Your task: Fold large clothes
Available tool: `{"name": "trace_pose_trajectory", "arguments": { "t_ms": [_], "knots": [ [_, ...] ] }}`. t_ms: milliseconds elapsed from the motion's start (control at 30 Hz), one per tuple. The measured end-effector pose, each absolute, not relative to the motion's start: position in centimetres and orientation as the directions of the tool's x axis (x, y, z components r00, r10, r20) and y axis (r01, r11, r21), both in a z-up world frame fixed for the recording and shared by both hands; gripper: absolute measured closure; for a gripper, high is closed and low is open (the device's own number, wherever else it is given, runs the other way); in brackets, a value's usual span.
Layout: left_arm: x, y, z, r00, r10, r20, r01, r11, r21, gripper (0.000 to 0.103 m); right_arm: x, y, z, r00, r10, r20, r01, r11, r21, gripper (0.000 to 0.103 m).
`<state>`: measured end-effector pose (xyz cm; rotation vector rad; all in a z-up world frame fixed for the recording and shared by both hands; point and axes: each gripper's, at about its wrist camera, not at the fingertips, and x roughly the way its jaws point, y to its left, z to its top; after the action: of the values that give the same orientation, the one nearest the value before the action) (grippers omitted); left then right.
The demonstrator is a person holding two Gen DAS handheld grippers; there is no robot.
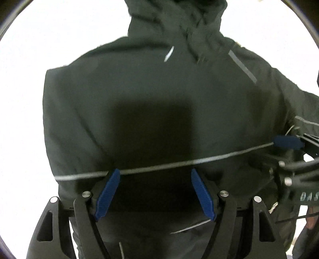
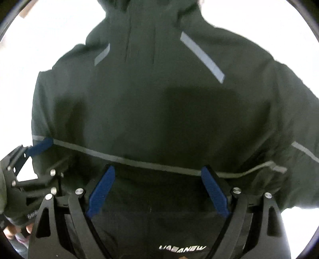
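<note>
While both grippers point steeply down at it, the large dark-green hooded jacket of thin shell fabric (image 1: 151,95) lies spread flat on the plain white table (image 1: 22,99), hood (image 1: 175,18) at the far end and the lower body nearest the cameras; a narrow grey reflective band (image 1: 179,164) runs straight across it from side to side, and slanted grey reflective strips (image 2: 201,57) mark the chest either side of the closed front zip.

The left gripper (image 1: 155,173) has its blue ribbed pads spread wide, their tips right at the band, with nothing pinched between them; the right gripper (image 2: 157,171) stands the same way further along the same band, jaws wide apart and empty (each one shows at the edge of the other's view, so they sit side by side over the jacket's lower part). Whether the tips already touch the cloth I cannot tell.

By the look of it the jacket will handle as light, soft and rather slick; it has no stiffness of its own, so any lifted part should sag and drag the rest unless both sides rise together; the smooth fabric may slide out of a shallow pinch, and a pinch on a flat panel may gather one layer only.

A sound hold, I judge, would be a deep bite on a hem or side edge, or on a ridge of fabric bunched up at the band, both layers between the pads; the hood and the wrinkled sleeve (image 2: 295,111) are loose ends that may flop as the fold goes over.
</note>
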<state>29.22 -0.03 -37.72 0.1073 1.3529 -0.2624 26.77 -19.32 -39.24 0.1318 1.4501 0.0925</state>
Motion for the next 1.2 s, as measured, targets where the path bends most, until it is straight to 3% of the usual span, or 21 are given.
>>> {"name": "trace_pose_trajectory", "arguments": {
  "t_ms": [200,467,600,767,967,1200],
  "knots": [
    [31.9,-0.2,-36.8,0.256,-0.18,-0.95,0.213,0.969,-0.126,0.028,27.9,-20.4,-37.9,0.252,0.128,-0.959,0.082,0.985,0.153,0.014],
    [33.6,0.1,-39.2,0.226,-0.165,-0.96,0.227,0.967,-0.113,0.028,27.5,-20.2,-42.2,0.181,0.126,-0.975,0.099,0.984,0.146,0.013],
    [34.3,-0.1,-40.2,0.209,-0.152,-0.966,0.223,0.969,-0.105,0.028,27.8,-18.8,-43.2,0.142,0.115,-0.983,0.037,0.992,0.122,0.001],
    [35.2,-1.4,-41.5,0.186,-0.124,-0.975,0.224,0.971,-0.081,0.028,28.0,-17.1,-44.3,0.101,0.072,-0.992,-0.006,0.997,0.071,0.0],
    [36.3,-2.1,-40.2,0.137,-0.134,-0.981,0.176,0.978,-0.109,0.028,27.8,-18.3,-41.4,0.093,0.108,-0.99,0.018,0.994,0.11,0.0],
    [33.6,-2.9,-35.2,0.195,-0.141,-0.971,0.156,0.981,-0.111,0.028,23.3,-21.5,-34.8,0.225,0.073,-0.972,0.025,0.996,0.081,0.0]
  ]
}}
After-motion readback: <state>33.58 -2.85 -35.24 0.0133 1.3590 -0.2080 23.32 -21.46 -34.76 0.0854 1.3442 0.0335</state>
